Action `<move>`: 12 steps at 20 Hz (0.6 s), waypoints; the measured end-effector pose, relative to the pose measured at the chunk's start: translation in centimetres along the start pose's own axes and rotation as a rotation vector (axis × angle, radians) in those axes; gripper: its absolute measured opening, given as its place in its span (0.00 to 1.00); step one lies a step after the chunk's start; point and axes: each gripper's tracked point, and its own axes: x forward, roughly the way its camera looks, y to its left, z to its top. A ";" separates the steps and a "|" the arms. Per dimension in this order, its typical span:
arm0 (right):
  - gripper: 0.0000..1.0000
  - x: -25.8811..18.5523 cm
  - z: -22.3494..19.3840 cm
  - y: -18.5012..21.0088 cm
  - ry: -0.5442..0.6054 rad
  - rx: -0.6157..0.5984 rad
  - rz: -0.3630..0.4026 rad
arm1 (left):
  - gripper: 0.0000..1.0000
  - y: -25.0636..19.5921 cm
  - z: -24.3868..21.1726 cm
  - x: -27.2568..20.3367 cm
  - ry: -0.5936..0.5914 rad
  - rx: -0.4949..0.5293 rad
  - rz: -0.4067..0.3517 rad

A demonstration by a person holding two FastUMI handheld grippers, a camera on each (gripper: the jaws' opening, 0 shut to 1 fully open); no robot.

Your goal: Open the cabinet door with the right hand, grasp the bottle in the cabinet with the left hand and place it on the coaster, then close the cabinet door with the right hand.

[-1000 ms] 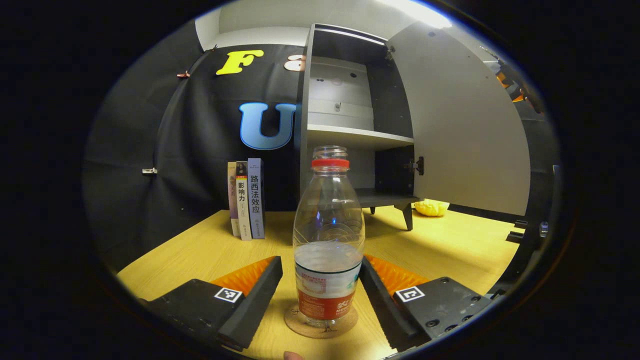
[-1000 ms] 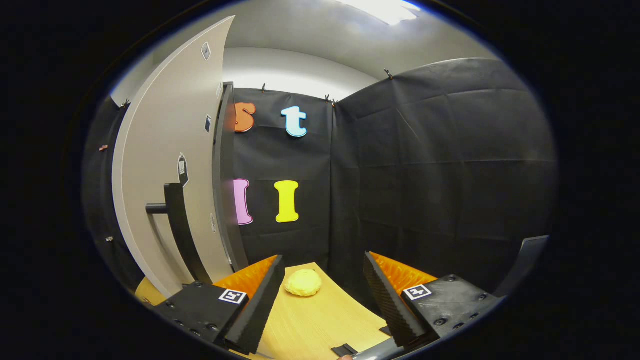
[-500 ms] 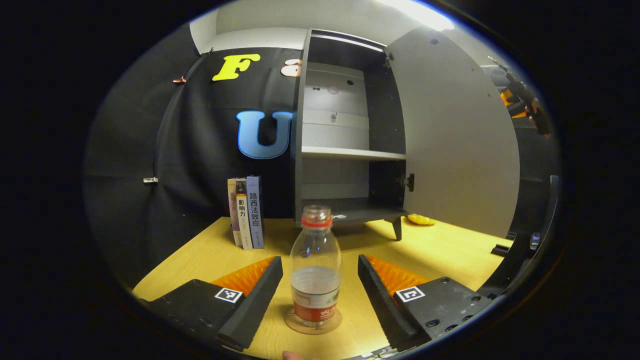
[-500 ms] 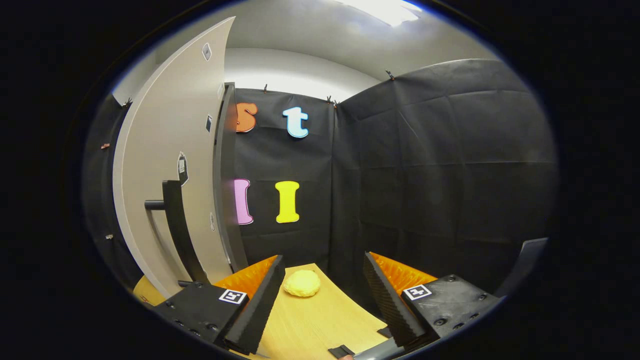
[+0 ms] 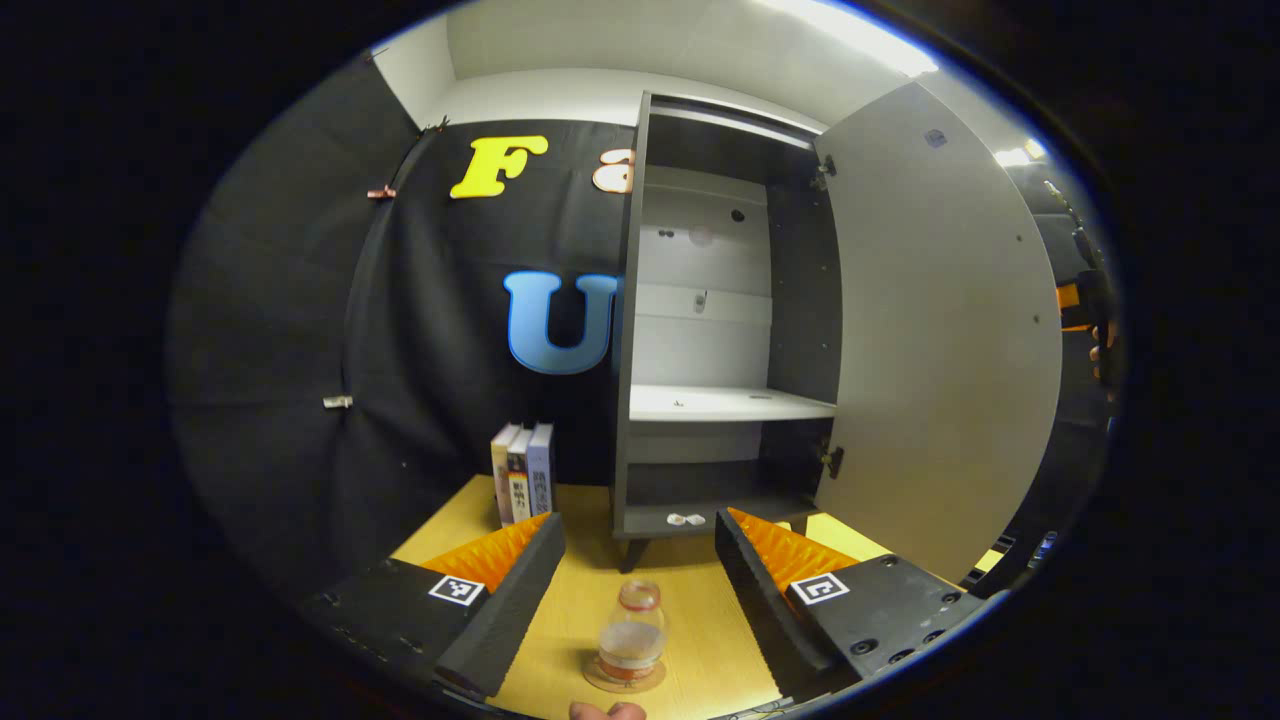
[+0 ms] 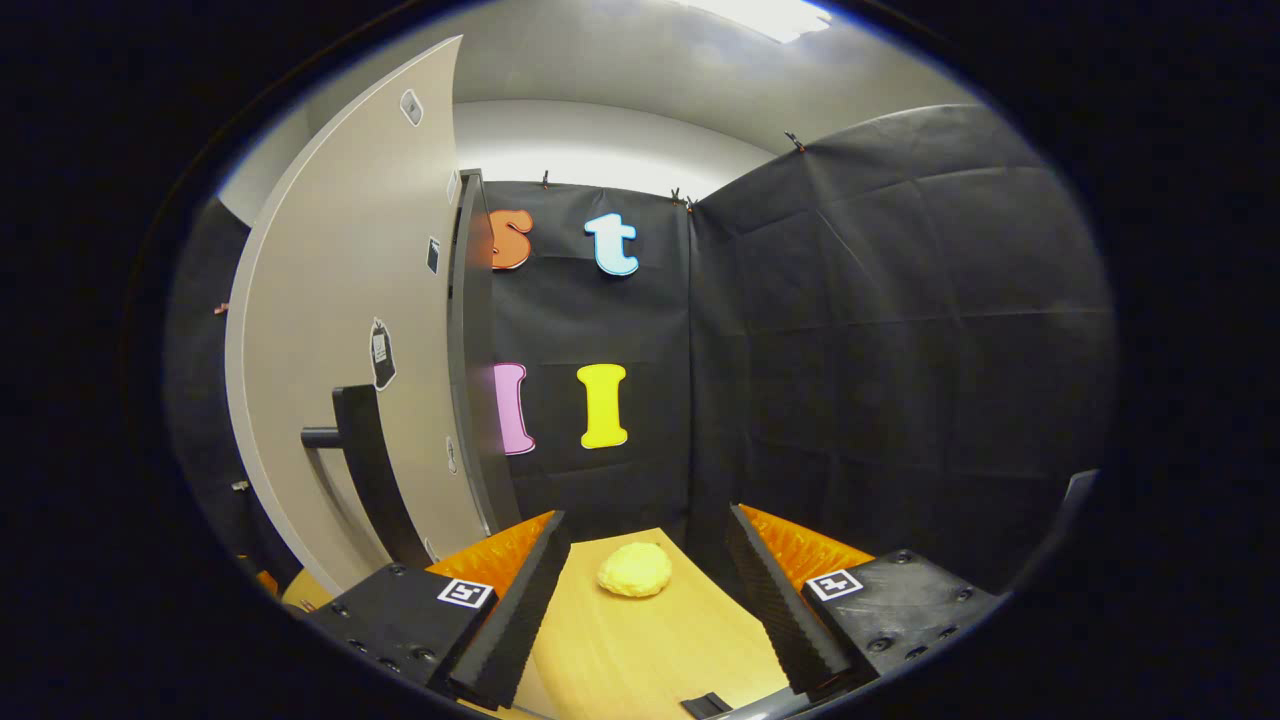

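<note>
Bottle [image 5: 630,640] upright on coaster [image 5: 622,678], clear of left tool [image 5: 640,580], spread wide and empty. Right tool [image 6: 645,590] also spread, beside door handle [image 6: 365,470]; cabinet door [image 5: 940,330] open. Risks: missed handle, slammed door rocking bottle

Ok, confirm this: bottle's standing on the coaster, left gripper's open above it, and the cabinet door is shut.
Not quite: the door is wide open, as the left gripper view shows. The rest holds: the bottle stands on the coaster, and the left gripper is open above it.
</note>
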 end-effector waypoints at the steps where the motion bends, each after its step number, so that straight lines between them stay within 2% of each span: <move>1: 0.98 0.1 0.0 0.1 0.005 0.015 0.008 | 0.95 0.5 1.2 0.5 0.004 0.007 0.026; 7: 0.98 0.0 0.2 1.9 0.000 0.041 0.056 | 0.95 2.3 7.4 3.1 0.024 -0.004 0.110; 12: 0.97 -0.3 0.0 2.2 0.001 0.027 0.040 | 0.95 2.2 10.0 6.1 0.017 -0.078 0.093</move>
